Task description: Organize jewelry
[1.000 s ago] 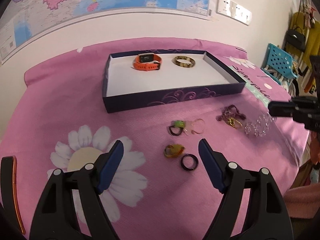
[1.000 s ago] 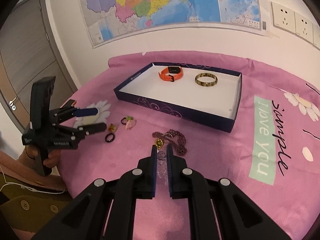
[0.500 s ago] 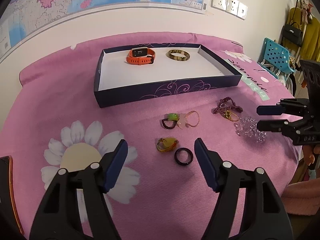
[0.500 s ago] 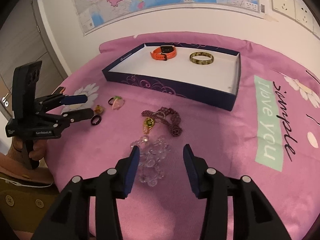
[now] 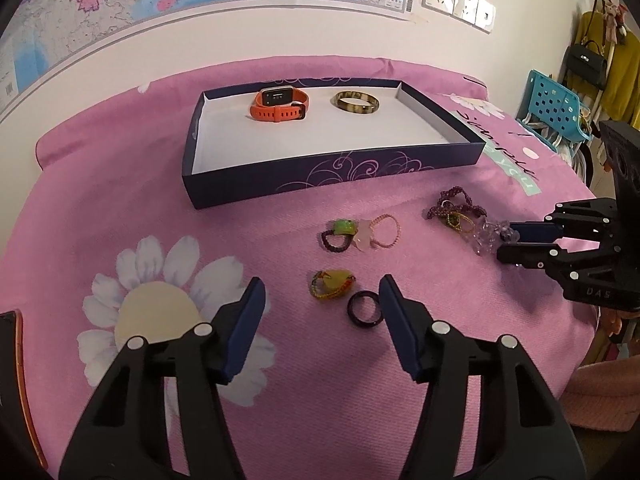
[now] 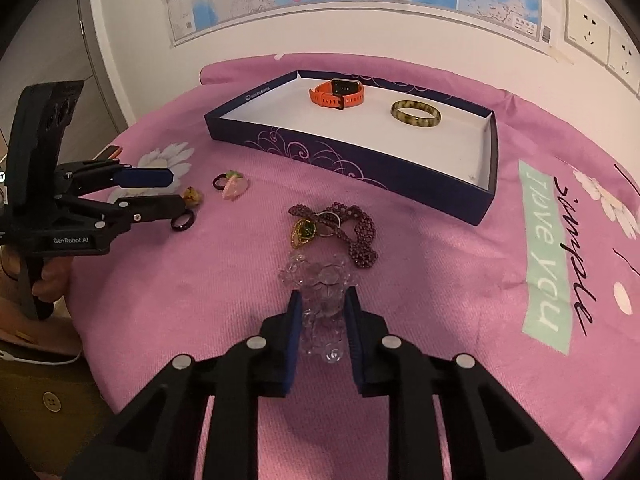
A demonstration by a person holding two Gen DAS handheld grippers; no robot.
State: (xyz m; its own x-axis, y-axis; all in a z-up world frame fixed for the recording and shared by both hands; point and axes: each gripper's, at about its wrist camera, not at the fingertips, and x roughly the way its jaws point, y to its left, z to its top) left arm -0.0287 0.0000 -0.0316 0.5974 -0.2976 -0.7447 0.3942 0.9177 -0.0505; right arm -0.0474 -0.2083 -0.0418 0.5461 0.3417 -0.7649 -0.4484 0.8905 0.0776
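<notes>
A dark blue tray (image 5: 320,180) at the back of the pink cloth holds an orange watch (image 5: 280,106) and a mottled bangle (image 5: 356,102). My left gripper (image 5: 322,300) hovers low with jaws closing. A yellow-green ring (image 5: 332,285) and a black ring (image 5: 363,310) lie between its pads, untouched. My right gripper (image 6: 323,300) is closing on a clear bead bracelet (image 6: 320,276), whose beads fill the gap between the pads. A purple bead necklace (image 6: 360,236) with a gold charm lies just beyond it.
A green-topped ring (image 5: 340,234) and a pink bead ring (image 5: 384,232) lie between the tray and my left gripper. The table's rounded edge drops off near the right gripper (image 5: 507,244). A hand (image 6: 44,280) holds the left gripper's handle.
The right gripper opened from nearly shut, sank over the clear bracelet and narrowed around it. The left jaws narrowed while that gripper stayed over the two rings.
</notes>
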